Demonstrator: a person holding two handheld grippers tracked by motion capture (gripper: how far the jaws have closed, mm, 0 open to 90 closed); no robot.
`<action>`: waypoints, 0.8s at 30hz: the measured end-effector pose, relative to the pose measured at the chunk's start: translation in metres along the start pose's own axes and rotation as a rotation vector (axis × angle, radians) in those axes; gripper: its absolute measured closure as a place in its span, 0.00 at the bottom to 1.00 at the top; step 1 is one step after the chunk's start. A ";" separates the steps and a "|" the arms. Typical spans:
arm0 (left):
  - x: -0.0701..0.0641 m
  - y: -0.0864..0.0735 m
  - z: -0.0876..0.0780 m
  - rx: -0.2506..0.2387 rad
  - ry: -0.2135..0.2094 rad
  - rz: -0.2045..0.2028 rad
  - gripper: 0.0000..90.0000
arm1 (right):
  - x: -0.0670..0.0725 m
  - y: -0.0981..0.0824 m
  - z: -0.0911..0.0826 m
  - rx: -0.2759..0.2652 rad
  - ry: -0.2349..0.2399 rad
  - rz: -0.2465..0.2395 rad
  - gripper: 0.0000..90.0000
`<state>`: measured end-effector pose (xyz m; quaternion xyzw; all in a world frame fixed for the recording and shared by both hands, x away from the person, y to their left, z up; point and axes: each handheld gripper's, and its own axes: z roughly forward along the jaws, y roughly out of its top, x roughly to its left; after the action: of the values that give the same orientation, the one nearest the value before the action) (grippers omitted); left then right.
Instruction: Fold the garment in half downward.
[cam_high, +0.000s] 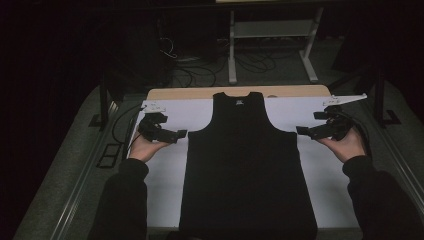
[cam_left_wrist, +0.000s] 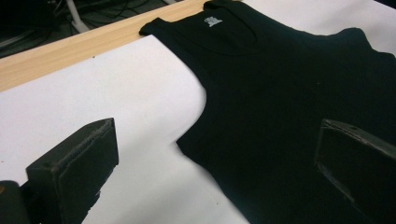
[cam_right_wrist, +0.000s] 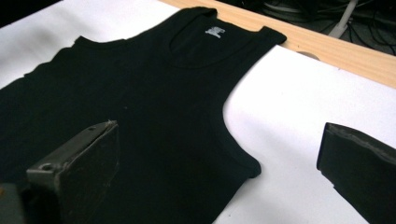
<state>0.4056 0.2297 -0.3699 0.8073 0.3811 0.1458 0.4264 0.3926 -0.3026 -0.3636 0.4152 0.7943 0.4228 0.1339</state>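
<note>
Tank top (cam_right_wrist: 154, 107) neck label (cam_right_wrist: 214, 31) unreadable.

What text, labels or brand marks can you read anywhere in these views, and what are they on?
None can be read. The black tank top has a small pale printed label inside the back of its neckline, also seen in the left gripper view, but it is too small and blurred to make out. Nothing legible stands on the white sheet or on either gripper.

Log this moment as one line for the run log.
black tank top flat on white sheet | left gripper open, beside its left armhole | right gripper open, beside right armhole | nothing held
</note>
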 end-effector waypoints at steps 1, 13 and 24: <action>0.001 0.000 0.001 0.006 0.000 0.003 0.00 | -0.001 0.000 0.001 0.001 0.000 0.002 0.00; 0.015 -0.005 0.015 0.003 0.002 -0.041 0.00 | -0.016 -0.005 0.015 0.023 0.001 0.038 0.00; 0.022 -0.008 0.030 0.029 -0.004 -0.065 0.00 | -0.026 -0.011 0.026 0.069 -0.003 0.069 0.00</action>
<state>0.4330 0.2309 -0.3964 0.8008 0.4086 0.1246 0.4198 0.4174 -0.3113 -0.3918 0.4472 0.7934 0.3991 0.1059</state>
